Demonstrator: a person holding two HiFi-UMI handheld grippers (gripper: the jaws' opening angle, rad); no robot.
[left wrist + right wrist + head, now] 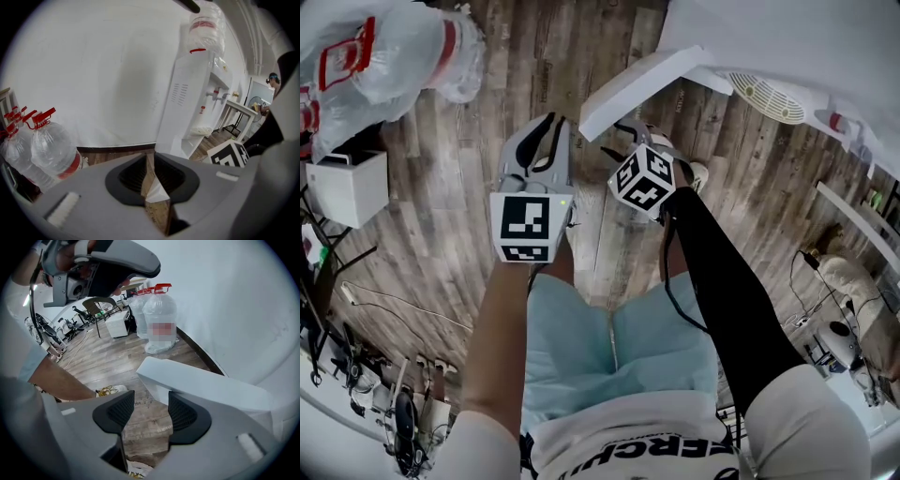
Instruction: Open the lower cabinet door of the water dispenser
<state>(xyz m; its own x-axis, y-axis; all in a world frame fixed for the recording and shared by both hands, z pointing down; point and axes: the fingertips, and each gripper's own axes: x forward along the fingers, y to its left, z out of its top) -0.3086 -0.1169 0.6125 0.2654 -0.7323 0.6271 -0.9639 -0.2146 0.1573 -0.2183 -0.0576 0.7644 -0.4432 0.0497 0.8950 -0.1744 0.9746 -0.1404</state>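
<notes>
Just ahead of the person's legs, over the floor [469, 206], the left gripper [150, 168] has its jaws together on nothing. Just to its right, the right gripper [151, 408] is spread and empty, just beside the swung-out door [201, 385]. Farther off stands the dispenser [185, 108], with bottles [49, 150] to the left.

Shows white water dispenser [185, 101] standing upright against a pale wall [93, 70], clear bottle [206, 26] on top, red taps [216, 92] on the front. Catches lower cabinet door [201, 385], a plain white panel, swung open and jutting out over the wood-plank floor [108, 357].
</notes>
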